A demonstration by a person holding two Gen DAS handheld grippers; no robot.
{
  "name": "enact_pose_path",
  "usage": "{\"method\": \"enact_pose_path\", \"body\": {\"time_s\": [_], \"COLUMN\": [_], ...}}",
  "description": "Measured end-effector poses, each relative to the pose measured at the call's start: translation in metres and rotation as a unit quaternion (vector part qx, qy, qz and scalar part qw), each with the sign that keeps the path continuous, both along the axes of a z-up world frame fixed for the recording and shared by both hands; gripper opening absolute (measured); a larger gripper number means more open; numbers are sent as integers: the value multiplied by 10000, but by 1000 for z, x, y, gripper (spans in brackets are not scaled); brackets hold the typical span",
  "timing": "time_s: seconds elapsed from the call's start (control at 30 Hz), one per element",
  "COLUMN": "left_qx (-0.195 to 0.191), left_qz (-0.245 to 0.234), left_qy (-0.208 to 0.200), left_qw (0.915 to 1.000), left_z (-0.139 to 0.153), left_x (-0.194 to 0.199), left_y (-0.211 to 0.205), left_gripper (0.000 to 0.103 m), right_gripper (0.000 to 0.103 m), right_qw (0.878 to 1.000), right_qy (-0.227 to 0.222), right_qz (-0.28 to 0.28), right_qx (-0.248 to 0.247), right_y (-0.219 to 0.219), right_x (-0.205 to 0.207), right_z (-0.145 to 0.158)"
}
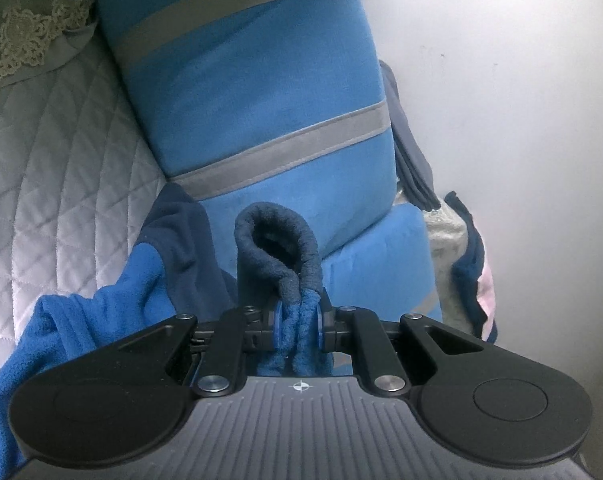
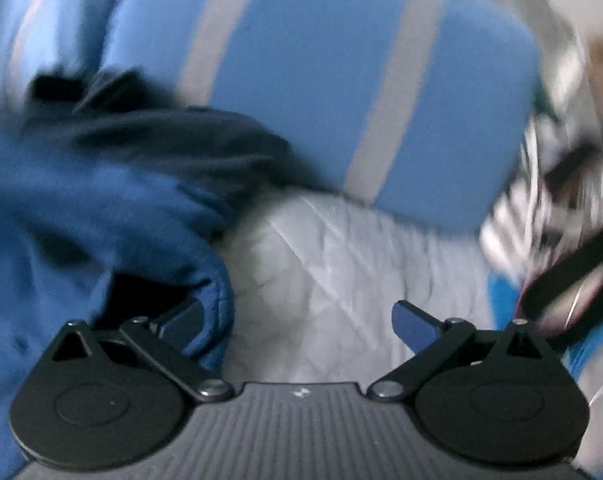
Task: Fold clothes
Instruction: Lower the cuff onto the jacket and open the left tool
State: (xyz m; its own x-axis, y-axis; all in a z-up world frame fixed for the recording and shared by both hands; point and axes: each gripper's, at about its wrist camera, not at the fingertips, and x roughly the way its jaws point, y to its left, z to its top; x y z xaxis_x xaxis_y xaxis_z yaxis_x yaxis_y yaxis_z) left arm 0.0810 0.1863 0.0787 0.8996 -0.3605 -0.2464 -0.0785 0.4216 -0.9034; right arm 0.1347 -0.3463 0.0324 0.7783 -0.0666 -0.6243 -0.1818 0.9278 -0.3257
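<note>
In front of the striped blue cushion (image 1: 261, 92), blue fleece garment (image 1: 101, 280) lies bunched on the quilted bed (image 1: 61, 160), navy cuff pinched tight in left gripper (image 1: 297, 324) fingers, w/ right gripper (image 2: 301, 328) fingers wide, empty, fleece just left of them.

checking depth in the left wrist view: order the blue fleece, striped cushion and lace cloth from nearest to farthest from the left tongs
1. Blue fleece: pinched in the left tongs, centre.
2. Striped cushion: just behind, upper centre.
3. Lace cloth: far upper left, on the quilt.
</note>
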Motion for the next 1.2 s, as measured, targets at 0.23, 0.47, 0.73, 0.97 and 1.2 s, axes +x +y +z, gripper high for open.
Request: {"method": "enact_pose_path", "body": {"time_s": [0.23,0.47,0.73,0.97,1.2], "left_qx": [20,57,115,794,994], "left_qz": [-27,-111,-649,-693,-617], "left_qy": [66,84,-259,292,898], "left_qw": [10000,9999,9975,9940,9891], "left_z": [0,-1,1,-7,-26], "left_x": [-1,-1,-6,-14,-17], "left_y": [2,3,-3,-5,1], "left_gripper": [15,15,15,15,15], "right_gripper": [103,102,102,103,103], "right_qw": [9812,9751,9912,9980,9957], "right_qy": [-564,-1102,-1035,-267,-221], "right_qz": [797,895,-588,-515,-895], "right_qx": [-1662,-1704,571,236,42], "right_y": [43,56,-10,-7,-6], "right_x": [0,2,25,27,14], "right_z": [-21,-16,21,7,16]}}
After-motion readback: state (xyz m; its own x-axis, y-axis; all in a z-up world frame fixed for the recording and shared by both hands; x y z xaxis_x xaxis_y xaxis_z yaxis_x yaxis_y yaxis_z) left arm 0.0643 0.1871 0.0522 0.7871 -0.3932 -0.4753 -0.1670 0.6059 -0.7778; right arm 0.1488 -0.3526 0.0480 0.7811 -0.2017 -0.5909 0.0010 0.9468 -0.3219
